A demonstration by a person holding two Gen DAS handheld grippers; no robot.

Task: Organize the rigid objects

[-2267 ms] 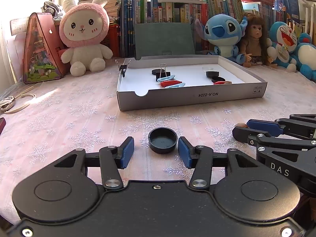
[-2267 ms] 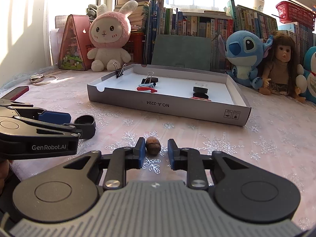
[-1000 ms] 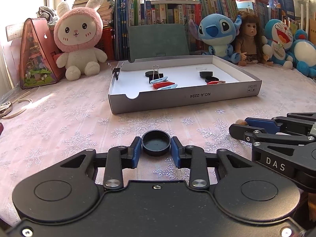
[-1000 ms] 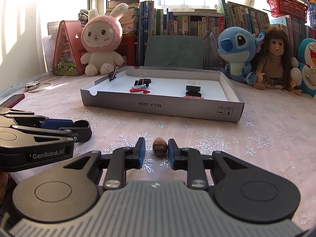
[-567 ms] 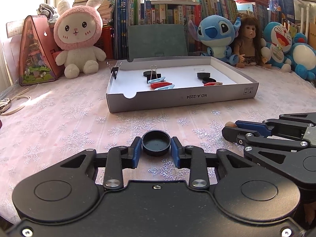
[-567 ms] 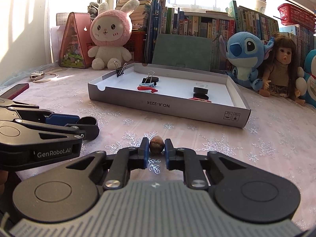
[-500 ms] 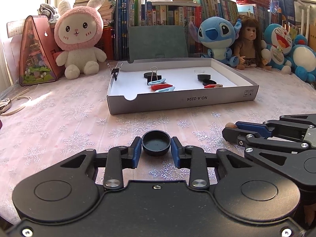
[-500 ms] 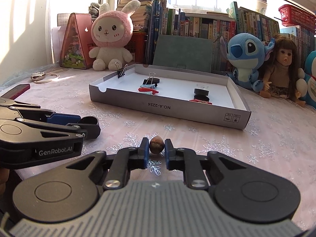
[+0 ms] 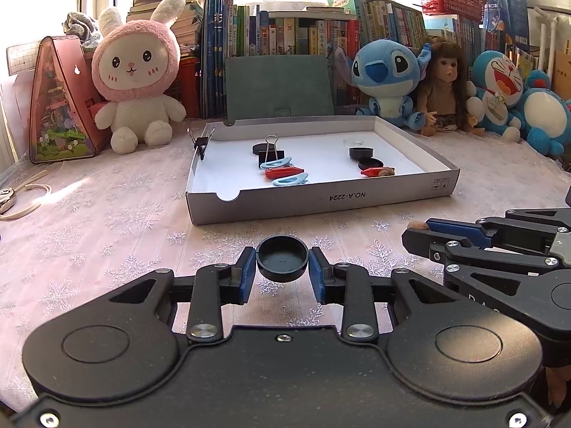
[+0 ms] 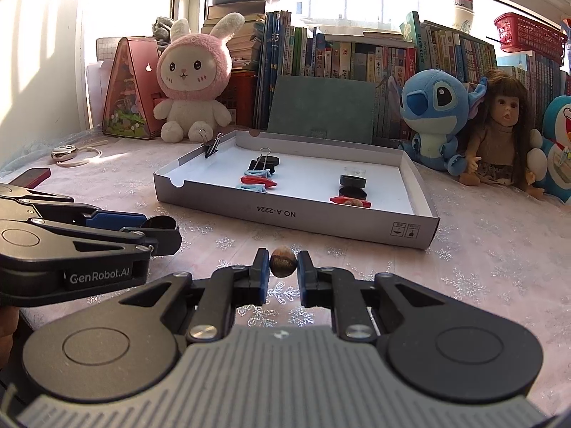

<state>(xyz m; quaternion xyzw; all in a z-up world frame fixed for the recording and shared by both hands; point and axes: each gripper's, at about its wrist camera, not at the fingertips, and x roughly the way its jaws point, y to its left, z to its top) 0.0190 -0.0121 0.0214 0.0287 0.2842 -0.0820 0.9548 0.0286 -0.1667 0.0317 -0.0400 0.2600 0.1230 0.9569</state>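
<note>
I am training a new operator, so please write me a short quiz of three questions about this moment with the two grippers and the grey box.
1. True or false: the left gripper is shut on the black cap.
2. What does the right gripper hold? A) a red clip B) a small brown nut C) a binder clip
3. Fill in: one binder clip is clamped on the ____ wall of the grey box, as the left wrist camera sees it.

Key:
1. True; both blue pads touch the cap's sides.
2. B; the small brown nut sits between the fingertips.
3. Left.
</note>
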